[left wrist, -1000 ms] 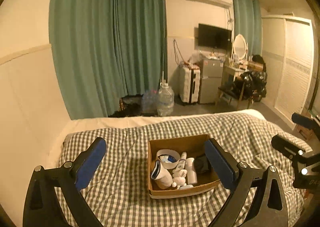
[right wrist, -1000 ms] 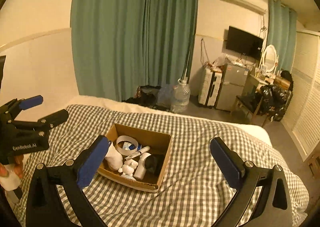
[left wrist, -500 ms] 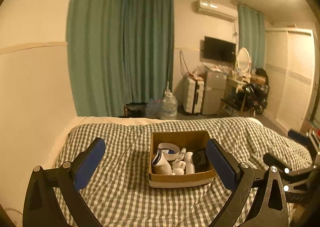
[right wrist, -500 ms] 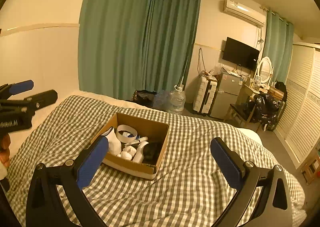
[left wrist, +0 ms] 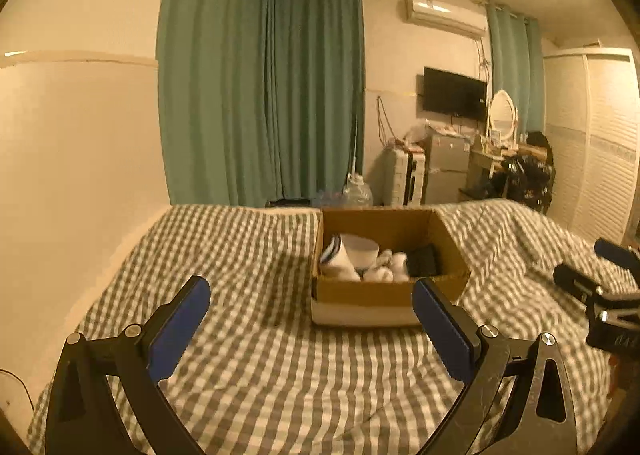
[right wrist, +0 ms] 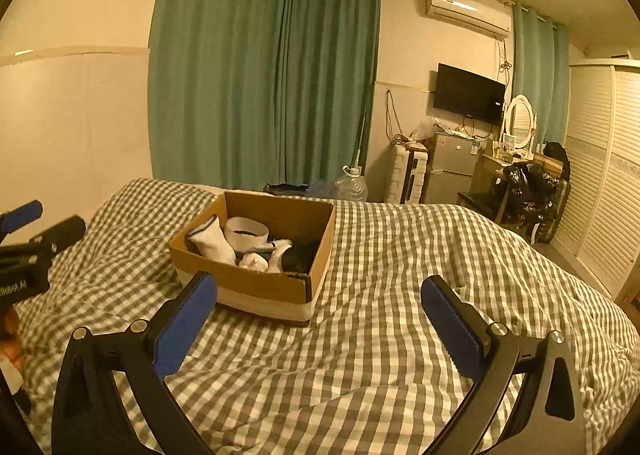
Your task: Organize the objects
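Note:
An open cardboard box [left wrist: 384, 291] [right wrist: 256, 283] sits on the checked bed cover [left wrist: 256, 355] [right wrist: 392, 319]. It holds several rolled white socks [left wrist: 340, 259] [right wrist: 212, 241], a white band [right wrist: 246, 229] and a dark item [left wrist: 422, 261] [right wrist: 302, 255]. My left gripper [left wrist: 310, 329] is open and empty, low over the bed, just in front of the box. My right gripper [right wrist: 318, 323] is open and empty, in front of and right of the box. Each gripper shows at the edge of the other's view [left wrist: 600, 287] [right wrist: 28, 247].
The bed runs along a cream wall [left wrist: 80, 159] on the left. Beyond its far edge are green curtains [left wrist: 264, 95], a water jug [right wrist: 352, 185], a suitcase [left wrist: 406, 175], a small fridge [right wrist: 452, 167] and a cluttered dresser [right wrist: 524, 171]. A slatted wardrobe [right wrist: 604, 175] stands at the right.
Both grippers have dropped lower and tilted up, so the box is seen from a flatter angle and closer. Both stayed open and empty.

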`<action>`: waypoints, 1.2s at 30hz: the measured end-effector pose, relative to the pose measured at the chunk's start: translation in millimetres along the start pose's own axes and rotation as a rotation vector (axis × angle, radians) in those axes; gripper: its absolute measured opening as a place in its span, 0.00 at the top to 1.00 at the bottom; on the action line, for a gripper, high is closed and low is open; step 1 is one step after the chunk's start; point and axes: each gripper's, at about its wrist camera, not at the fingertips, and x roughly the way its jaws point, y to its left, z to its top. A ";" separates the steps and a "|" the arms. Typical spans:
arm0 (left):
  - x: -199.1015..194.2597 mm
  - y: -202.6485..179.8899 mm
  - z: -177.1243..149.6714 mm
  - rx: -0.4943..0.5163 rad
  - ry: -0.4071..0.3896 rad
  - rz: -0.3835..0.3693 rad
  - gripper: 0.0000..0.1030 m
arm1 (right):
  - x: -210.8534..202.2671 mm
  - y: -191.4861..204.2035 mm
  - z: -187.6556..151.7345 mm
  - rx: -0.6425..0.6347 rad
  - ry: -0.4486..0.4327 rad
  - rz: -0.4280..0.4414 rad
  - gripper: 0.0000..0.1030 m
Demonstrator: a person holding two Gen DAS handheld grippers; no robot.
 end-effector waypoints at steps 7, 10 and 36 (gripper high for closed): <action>7.2 0.1 -17.7 -0.012 0.023 0.005 0.00 | 11.3 2.4 -16.5 0.004 0.030 -0.017 0.01; 9.3 -1.8 -23.1 -0.006 0.029 0.006 0.00 | 11.7 4.3 -18.6 0.003 0.028 -0.011 0.01; 10.0 -11.3 -28.5 0.033 0.043 0.029 0.00 | 13.2 12.4 -25.2 -0.031 0.043 -0.007 0.01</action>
